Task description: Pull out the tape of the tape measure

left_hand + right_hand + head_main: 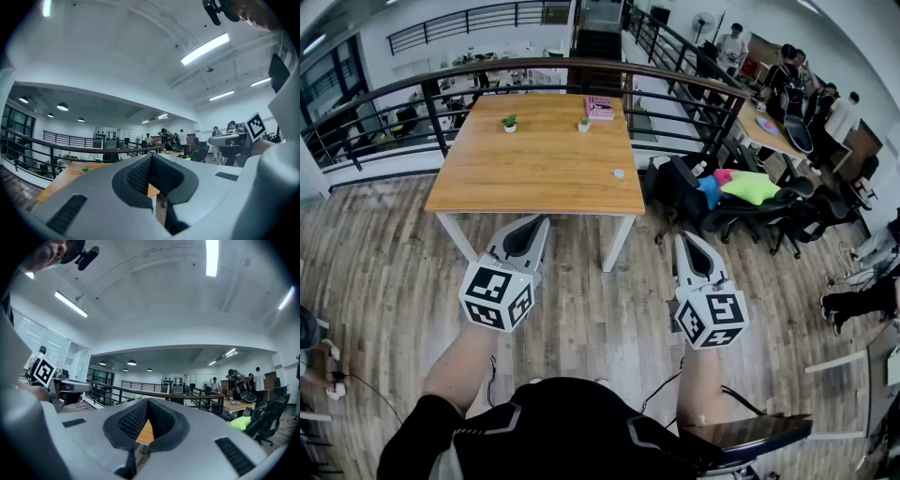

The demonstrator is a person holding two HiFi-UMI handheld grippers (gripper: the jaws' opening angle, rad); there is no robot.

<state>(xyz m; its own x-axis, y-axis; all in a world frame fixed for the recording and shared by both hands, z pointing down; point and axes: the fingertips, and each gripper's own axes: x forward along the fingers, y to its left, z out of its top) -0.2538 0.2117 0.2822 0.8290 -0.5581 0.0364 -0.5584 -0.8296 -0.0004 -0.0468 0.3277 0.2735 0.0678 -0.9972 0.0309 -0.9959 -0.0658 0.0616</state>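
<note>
Grey jaws of the left gripper [534, 225] are pressed together on nothing, above the floor [384, 272] and short of the wooden table [487, 178]. Near the table's right front edge lies a small round thing [619, 173], too small to confirm as the tape measure. Only the head view shows it. Further right, the right gripper [684, 239] is likewise closed and empty.
</note>
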